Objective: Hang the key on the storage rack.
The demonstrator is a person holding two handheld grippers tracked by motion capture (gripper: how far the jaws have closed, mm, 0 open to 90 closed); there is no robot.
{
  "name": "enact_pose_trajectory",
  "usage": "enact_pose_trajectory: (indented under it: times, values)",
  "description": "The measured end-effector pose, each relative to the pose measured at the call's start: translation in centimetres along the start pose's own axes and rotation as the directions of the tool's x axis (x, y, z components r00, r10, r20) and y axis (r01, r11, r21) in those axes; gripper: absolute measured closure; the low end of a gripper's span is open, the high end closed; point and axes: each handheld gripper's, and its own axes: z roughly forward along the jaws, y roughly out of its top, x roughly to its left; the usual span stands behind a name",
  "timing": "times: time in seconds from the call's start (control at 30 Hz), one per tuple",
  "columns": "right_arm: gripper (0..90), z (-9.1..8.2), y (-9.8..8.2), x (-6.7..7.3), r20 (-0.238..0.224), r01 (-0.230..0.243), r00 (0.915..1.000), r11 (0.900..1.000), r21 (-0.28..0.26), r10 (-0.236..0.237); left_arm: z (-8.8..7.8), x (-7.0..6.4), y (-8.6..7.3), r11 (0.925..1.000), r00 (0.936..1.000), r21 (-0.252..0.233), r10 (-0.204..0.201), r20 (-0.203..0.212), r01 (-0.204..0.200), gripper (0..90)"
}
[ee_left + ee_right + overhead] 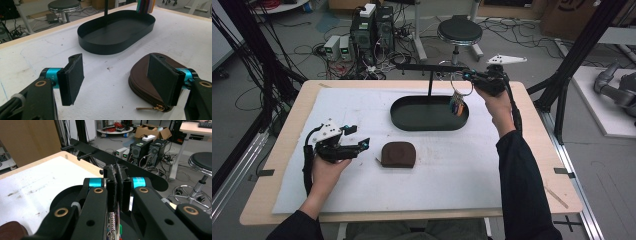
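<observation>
My right gripper is shut on a metal key ring, and colourful keys hang from it over the right end of a black oval tray. It sits just right of the black bar of the stand that rises from the tray. In the right gripper view the jaws are pressed together before that bar, with a bead chain below them. My left gripper rests open at the left, its pads wide apart. A brown zip pouch lies just to its right, partly behind the right pad.
A white mat covers the wooden table. Behind the table's far edge are a round stool, computer towers and tangled cables on the floor. Black frame posts stand at both sides.
</observation>
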Motion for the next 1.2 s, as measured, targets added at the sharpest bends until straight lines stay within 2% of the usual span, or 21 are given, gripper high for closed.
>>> enact_pose_trajectory:
  times: [0.53,1.2]
  values:
    - [88.4,1.0,-0.9,-1.6,0.052,-0.038,0.998,0.999,0.032,0.036,-0.1,0.0,0.0,0.9999,1.0,0.01,0.0,-0.005,0.0,29.8]
    - [88.3,1.5,-1.5,-2.3,0.076,-0.063,0.9955,0.996,0.066,0.058,-0.1,0.0,-0.1,1.0,1.0,0.008,0.0,0.002,0.0,29.8]
